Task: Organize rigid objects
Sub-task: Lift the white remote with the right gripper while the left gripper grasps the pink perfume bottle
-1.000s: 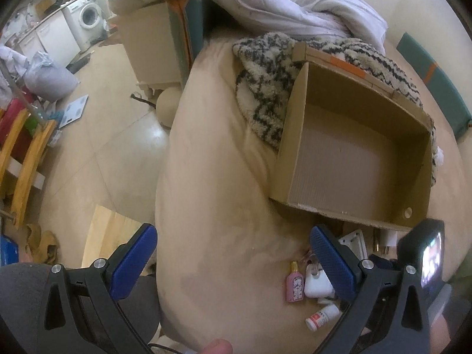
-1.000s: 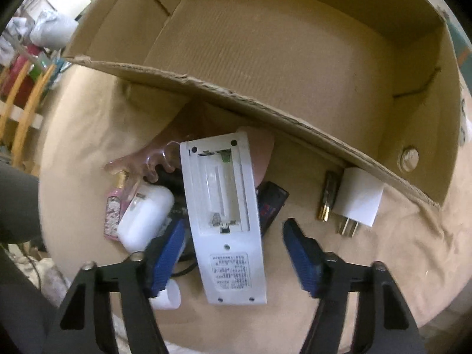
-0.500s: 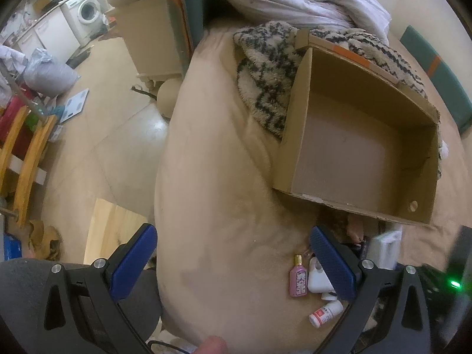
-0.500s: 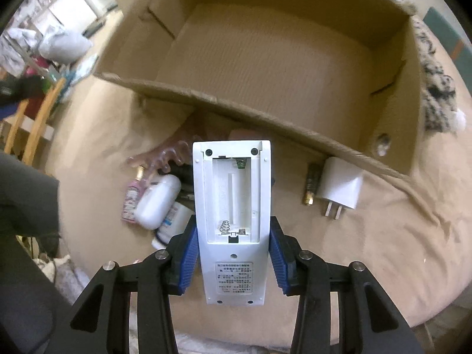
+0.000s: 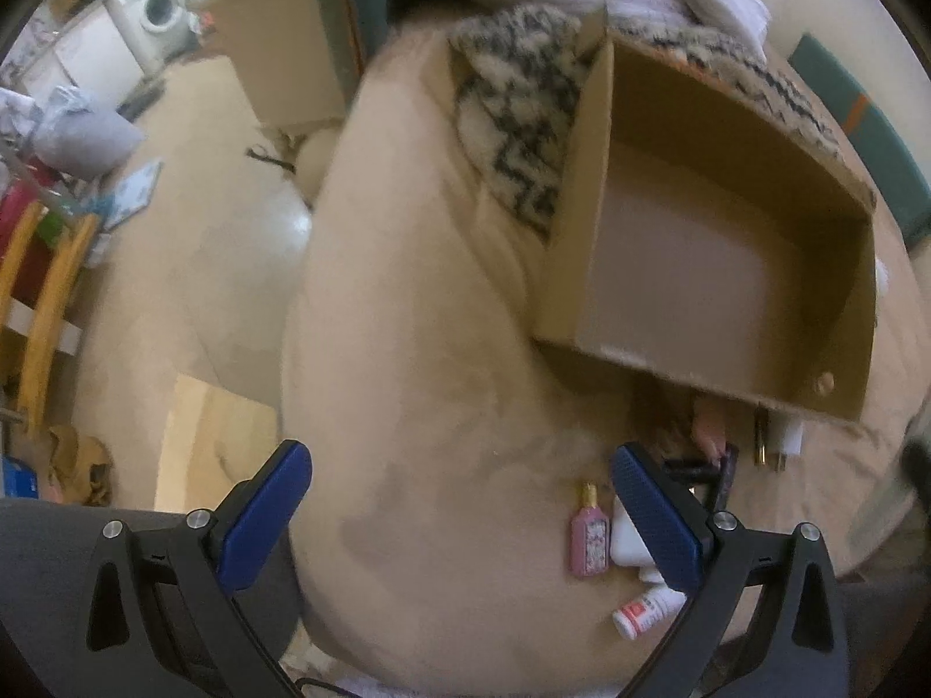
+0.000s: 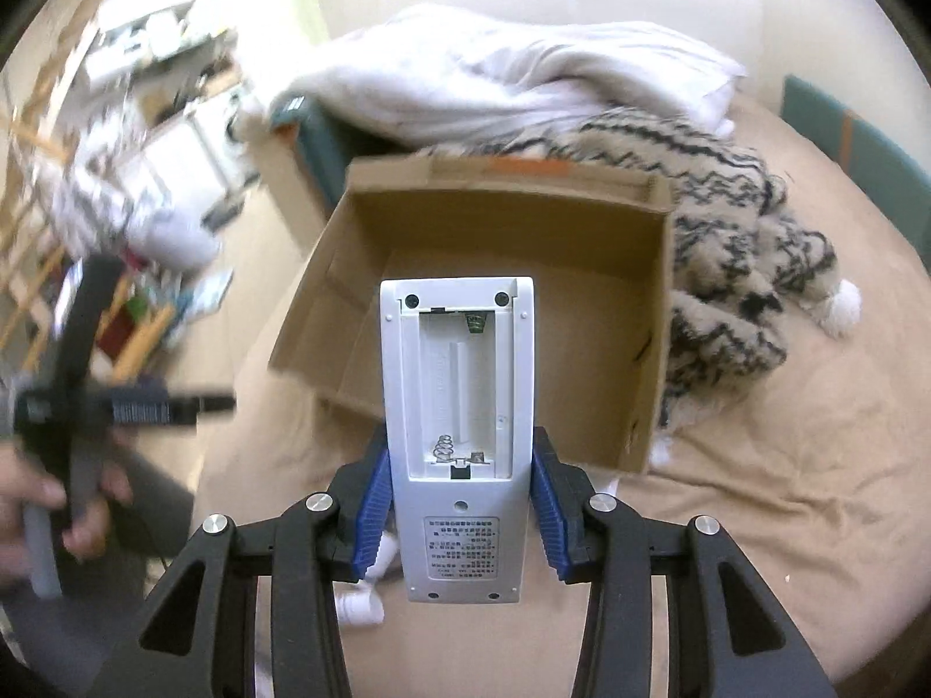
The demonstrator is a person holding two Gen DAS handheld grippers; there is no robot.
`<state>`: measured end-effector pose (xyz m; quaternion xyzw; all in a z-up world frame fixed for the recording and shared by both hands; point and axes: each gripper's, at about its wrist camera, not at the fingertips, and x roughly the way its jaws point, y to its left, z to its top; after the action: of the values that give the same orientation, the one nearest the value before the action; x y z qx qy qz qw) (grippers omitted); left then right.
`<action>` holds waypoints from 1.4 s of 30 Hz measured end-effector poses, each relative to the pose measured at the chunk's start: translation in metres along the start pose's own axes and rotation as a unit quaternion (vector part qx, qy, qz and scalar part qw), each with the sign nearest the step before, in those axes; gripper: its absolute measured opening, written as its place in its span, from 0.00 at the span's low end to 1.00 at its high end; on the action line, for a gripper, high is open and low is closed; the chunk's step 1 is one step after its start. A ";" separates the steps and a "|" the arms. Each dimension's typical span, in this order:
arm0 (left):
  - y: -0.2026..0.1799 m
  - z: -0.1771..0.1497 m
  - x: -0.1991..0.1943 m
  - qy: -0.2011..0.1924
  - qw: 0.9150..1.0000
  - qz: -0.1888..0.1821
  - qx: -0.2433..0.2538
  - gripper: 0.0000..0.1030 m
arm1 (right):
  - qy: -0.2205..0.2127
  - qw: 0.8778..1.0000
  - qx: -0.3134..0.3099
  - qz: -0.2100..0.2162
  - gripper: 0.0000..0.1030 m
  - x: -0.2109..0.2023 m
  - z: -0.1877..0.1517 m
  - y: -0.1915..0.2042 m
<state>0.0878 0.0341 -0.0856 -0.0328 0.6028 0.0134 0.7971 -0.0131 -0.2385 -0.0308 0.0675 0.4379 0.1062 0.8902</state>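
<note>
My right gripper [image 6: 457, 500] is shut on a white remote [image 6: 458, 424] with its battery bay uncovered, held in the air in front of the open cardboard box [image 6: 657, 314]. In the left wrist view the same box [image 5: 587, 221] lies on the beige bedcover, its bottom bare. My left gripper [image 5: 459, 494] stands open over the bedcover with nothing between its fingers. By its right finger lie a pink perfume bottle [image 5: 589, 534], a white case [image 5: 625, 541], a small white bottle with a red label [image 5: 646, 611], a white plug [image 5: 785, 442] and a brass-coloured battery [image 5: 760, 442].
A patterned fuzzy blanket [image 6: 733, 267] and a white duvet [image 6: 523, 87] lie behind the box. The bed's edge drops to a tiled floor [image 5: 151, 291] on the left, with a washing machine [image 5: 154, 6] and clutter there. A hand holds the left gripper's handle [image 6: 81, 384].
My right gripper closed on the white remote, lifted it off the bedcover and tilted up toward the box. The left gripper sank slightly and stayed open.
</note>
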 end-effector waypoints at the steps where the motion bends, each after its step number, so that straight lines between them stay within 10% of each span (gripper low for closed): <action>1: -0.001 -0.001 0.006 0.011 1.000 -0.001 0.003 0.99 | -0.005 1.000 0.014 0.001 0.44 0.003 -0.002 -0.004; 12: -0.015 -0.026 0.057 0.096 0.994 -0.025 -0.035 0.67 | -0.012 0.999 0.047 0.016 0.44 0.010 0.003 -0.012; 24: -0.058 -0.050 0.101 0.161 0.987 -0.021 -0.008 0.59 | 0.000 0.998 0.063 0.029 0.44 0.012 0.005 -0.016; 34: -0.075 -0.051 0.102 0.138 0.990 0.012 0.032 0.22 | 0.015 0.998 0.061 0.021 0.44 0.019 0.006 -0.014; 42: -0.048 -0.050 0.094 0.125 0.992 0.018 0.008 0.22 | 0.018 0.997 0.069 0.009 0.44 0.020 0.004 -0.021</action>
<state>0.0689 -0.0192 -0.1880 -0.0167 0.6986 0.0190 0.7151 0.0049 -0.2543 -0.0477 0.1304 0.4594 0.0849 0.8745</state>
